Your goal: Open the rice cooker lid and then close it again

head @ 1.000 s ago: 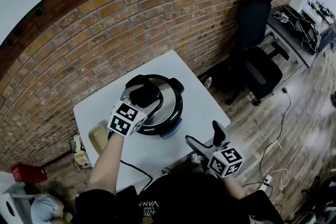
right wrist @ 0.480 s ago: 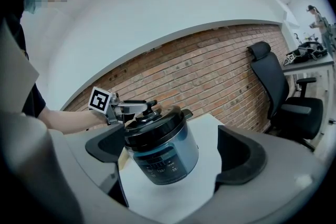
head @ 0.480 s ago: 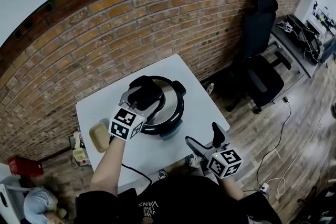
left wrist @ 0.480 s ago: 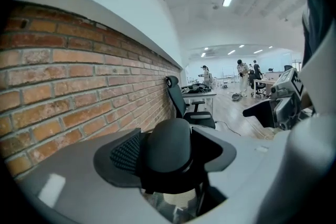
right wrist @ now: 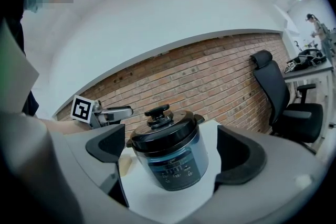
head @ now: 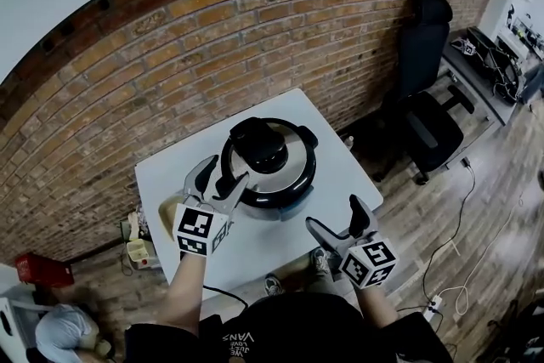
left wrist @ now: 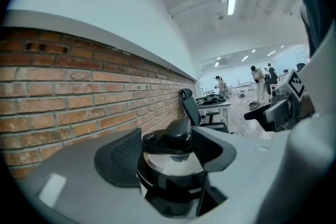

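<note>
- The rice cooker point(head: 270, 170) stood upright on the white table point(head: 166, 174), toward the brick-wall side.
- Its lid point(head: 276, 161) lay flat and fully seated on the pot. I saw no gap at the rim in either gripper view, and the black knob point(head: 257, 142) sat on top, to one side of the lid's centre.
- My left gripper point(head: 225, 170) was just beside the cooker on its left flank, with its jaws spread and nothing between the pads. The left gripper view framed the cooker between the jaws, but the head view showed them short of it and not touching.
- My right gripper point(head: 336, 217) was well apart from the cooker, off the near edge of the table. Its jaws were also spread and empty, and they pointed toward the cooker's control panel point(right wrist: 176, 168).
- Finding: the lid was closed and neither gripper was on it.
- Judgement: this would fit either a finished cycle or one not yet begun, and the lie of things did not settle which.
- If the cycle was finished, nothing was left to do. If not, the knob was still to be gripped, and the lid raised and then set back down.
</note>
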The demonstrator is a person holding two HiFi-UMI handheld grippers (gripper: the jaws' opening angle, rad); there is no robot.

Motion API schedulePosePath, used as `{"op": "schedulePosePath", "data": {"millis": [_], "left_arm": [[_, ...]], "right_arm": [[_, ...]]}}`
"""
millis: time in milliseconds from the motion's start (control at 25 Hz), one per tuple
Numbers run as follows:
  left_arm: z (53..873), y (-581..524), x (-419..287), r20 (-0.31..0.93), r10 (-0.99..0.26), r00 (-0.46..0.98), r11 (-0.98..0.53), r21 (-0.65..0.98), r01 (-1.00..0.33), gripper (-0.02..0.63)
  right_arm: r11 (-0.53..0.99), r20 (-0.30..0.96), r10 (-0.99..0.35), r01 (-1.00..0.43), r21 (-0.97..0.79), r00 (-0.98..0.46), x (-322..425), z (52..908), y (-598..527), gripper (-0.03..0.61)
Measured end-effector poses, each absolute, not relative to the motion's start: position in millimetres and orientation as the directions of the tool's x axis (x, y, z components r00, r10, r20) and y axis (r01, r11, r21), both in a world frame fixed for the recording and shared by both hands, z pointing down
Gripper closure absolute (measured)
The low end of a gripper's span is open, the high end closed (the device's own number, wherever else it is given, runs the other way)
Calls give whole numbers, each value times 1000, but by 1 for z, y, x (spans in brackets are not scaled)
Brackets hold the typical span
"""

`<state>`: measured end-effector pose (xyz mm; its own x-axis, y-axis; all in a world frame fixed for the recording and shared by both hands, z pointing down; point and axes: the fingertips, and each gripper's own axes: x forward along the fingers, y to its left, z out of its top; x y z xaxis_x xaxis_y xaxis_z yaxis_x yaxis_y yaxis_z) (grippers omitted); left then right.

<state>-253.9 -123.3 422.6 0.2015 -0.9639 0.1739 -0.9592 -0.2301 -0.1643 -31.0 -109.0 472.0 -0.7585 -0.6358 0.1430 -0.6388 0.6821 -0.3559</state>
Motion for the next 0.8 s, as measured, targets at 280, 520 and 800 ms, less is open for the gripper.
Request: {"op": "schedulePosePath", "data": {"millis": [280,520,800], "left_arm": [[417,-69,-249,130,-981,143,-163,-157,-974,333],[420,-41,-219,113,-992,47,-64,-146,-987,334],[435,-12,-175,113,-988,-104,94,-91,-991,334]], "right_arm": [[735,86,-605,-597,-322,-792,-39,454,-99,104],[813,79,-497,-495,-306,-864,-34,450,-101,235],[899,93,-349,-361,-247,-933,-12,448,-102,401]]}}
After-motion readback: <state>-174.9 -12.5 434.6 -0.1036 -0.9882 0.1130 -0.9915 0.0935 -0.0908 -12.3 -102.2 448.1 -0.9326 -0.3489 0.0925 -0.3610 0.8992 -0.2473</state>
